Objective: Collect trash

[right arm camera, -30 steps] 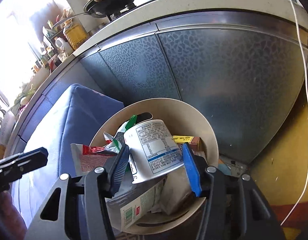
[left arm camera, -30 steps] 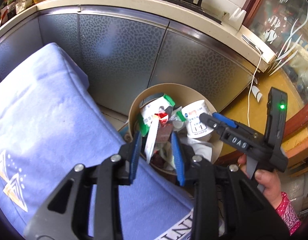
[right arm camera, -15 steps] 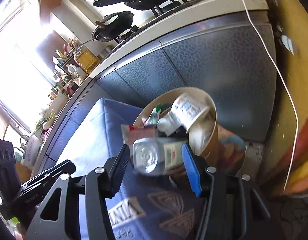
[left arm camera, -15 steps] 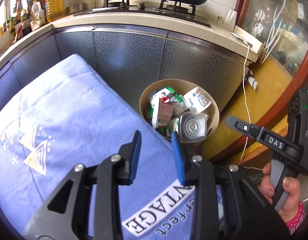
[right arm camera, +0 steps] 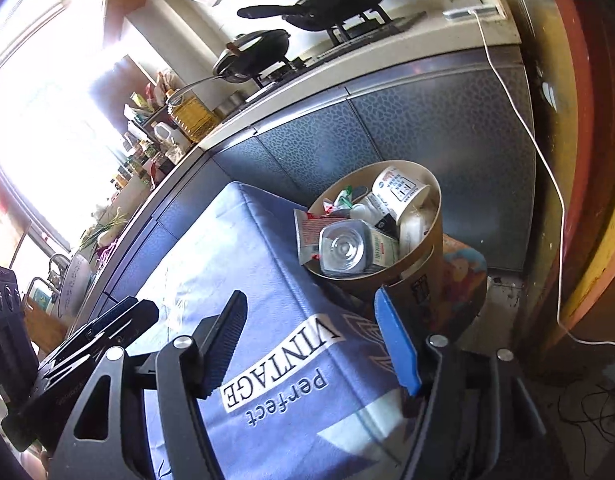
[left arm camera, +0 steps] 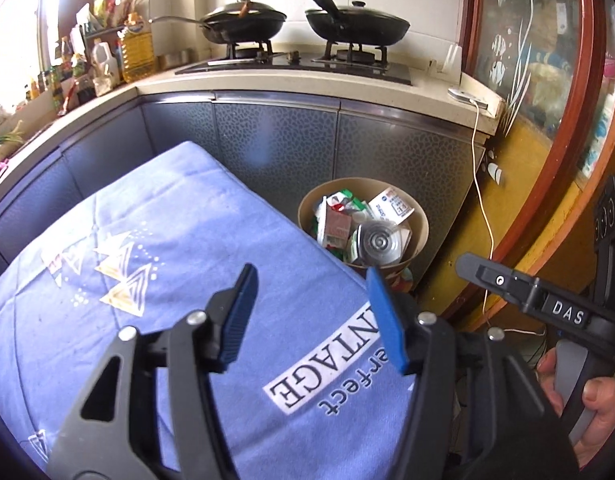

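Note:
A round tan trash bin (left arm camera: 420,227) (right arm camera: 436,236) stands on the floor between the blue-clothed table and the grey cabinets. It is full of trash: a clear plastic bottle (left arm camera: 377,243) (right arm camera: 347,249) lies on top, beside a white paper cup (left arm camera: 390,209) (right arm camera: 401,192) and red and green wrappers (left arm camera: 334,224). My left gripper (left arm camera: 311,312) is open and empty above the table's near right part. My right gripper (right arm camera: 311,336) is open and empty, above the table edge in front of the bin; its body also shows in the left wrist view (left arm camera: 547,308).
The table carries a blue cloth (left arm camera: 147,264) printed "VINTAGE". Grey cabinet fronts (left arm camera: 347,152) run behind, under a counter with a stove and two black pans (left arm camera: 359,24). A white cable (left arm camera: 480,184) hangs down the right side. A wooden-framed glass door (left arm camera: 555,120) stands at right.
Both grippers have pulled back and up from the bin. The right gripper held the white cup, then the clear bottle; both now lie in the bin. Both jaws stand wider.

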Motion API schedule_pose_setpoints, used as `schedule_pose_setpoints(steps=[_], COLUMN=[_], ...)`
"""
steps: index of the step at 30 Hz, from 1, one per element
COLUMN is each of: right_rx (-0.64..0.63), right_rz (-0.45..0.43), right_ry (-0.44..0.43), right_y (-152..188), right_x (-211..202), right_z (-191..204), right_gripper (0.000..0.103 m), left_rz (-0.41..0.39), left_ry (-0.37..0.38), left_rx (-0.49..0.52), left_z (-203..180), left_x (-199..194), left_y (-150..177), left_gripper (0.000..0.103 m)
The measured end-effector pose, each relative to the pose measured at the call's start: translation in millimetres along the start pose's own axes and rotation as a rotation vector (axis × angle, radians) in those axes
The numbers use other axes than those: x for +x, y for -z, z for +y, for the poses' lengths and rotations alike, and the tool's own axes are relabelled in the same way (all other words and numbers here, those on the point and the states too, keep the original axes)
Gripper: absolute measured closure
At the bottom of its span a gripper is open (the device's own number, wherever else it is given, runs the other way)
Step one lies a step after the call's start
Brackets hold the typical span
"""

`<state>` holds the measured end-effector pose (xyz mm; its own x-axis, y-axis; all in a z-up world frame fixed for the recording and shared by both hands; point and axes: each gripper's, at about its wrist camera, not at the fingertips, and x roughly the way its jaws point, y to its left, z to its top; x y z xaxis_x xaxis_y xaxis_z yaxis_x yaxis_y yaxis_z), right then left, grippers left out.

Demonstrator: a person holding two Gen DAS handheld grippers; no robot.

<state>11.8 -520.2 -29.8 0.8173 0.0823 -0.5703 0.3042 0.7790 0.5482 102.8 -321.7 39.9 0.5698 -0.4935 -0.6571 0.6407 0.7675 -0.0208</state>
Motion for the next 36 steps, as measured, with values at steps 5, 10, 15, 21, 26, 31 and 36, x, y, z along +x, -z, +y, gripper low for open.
schedule_pose_setpoints(steps=[5, 10, 15, 21, 26, 31, 36], right_rx=[-0.021, -0.037, -0.039, -0.038, -0.048, -0.048, -0.043], right_rz=[-0.032, -0.048, -0.043, -0.042, -0.042, -0.037, -0.036], right_ry=[0.005, 0.013, 0.020, 0.047, 0.042, 0.038, 0.036], right_y=[-0.8, -1.1, 4.1, 7.6, 8.1, 7.4, 8.2], right_x=[-13.1, -21.4, -25.5, -27.7, -27.8, -25.5, -25.5], right_z=[15.2, 26.2, 34.9, 38.3, 40.8, 41.3, 40.3], right_gripper=[0.036, 0.034, 0.029, 0.024, 0.023, 0.023, 0.023], left_rz=[-0.045, -0.102, -0.140, -0.128, -0.126, -0.130, -0.127], left_ry=[-0.022, -0.079, -0.128, -0.136, -0.176, -0.203, -0.216], left_rx=[-0.004, -0.004, -0.006, -0.020, -0.032, -0.050, -0.060], left_z=[5.7, 10.6, 14.8, 21.8, 26.5, 31.9, 35.1], left_x=[-23.3, -42.1, -56.2, -60.6, -61.3, -61.6, -61.5], left_y=[5.7, 9.3, 10.9, 11.9, 12.7, 12.5, 12.5], left_gripper=[0.048, 0.028, 0.007, 0.006, 0.006, 0.006, 0.006])
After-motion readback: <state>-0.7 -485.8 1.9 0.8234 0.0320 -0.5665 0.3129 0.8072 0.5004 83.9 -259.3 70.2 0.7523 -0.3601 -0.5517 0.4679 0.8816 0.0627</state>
